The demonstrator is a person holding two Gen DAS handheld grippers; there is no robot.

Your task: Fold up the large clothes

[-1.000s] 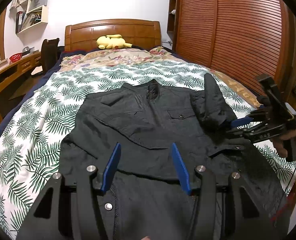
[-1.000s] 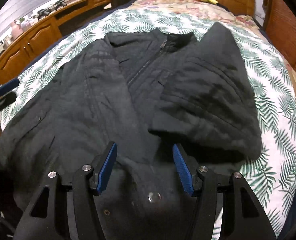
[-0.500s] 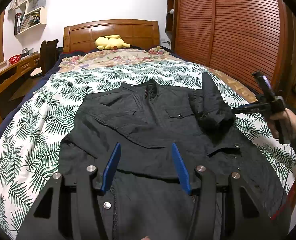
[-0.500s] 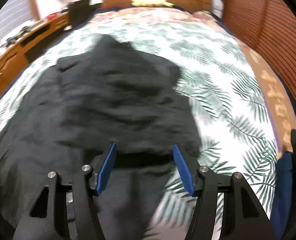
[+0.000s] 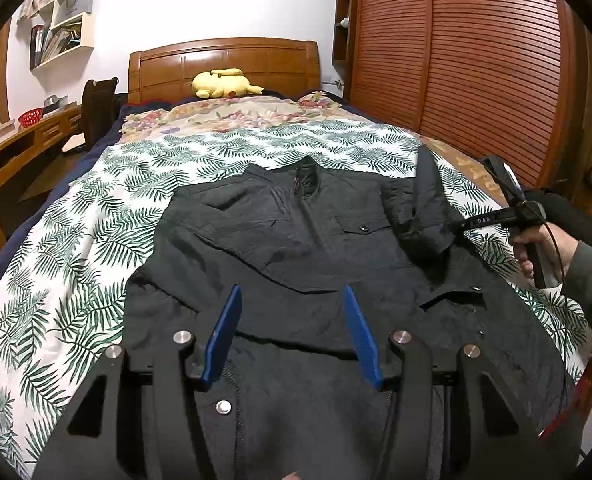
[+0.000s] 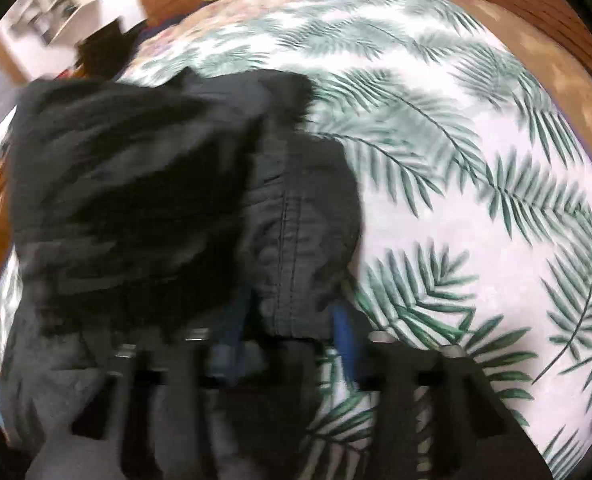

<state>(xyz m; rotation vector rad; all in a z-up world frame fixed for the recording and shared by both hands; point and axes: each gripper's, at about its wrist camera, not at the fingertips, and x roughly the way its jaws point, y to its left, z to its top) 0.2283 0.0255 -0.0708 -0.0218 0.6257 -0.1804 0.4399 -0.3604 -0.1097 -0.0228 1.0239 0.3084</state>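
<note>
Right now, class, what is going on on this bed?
A person with a gripper in each hand is folding a black jacket spread on the leaf-print bedspread. The right gripper has just been closing on the jacket's folded-in sleeve, with the cuff between its jaws. The left gripper hovers open over the hem.

A black jacket (image 5: 296, 248) lies spread on a leaf-patterned bed (image 5: 96, 240); the left gripper (image 5: 292, 328) hovers open above its hem.

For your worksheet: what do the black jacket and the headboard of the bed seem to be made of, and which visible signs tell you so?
Black jacket: probably a thin woven synthetic or cotton blend, matt; it wrinkles finely and has stitched seams and metal snaps.
Headboard: seemingly wood, reddish-brown with a satin varnish; its panels catch a soft sheen.
</note>
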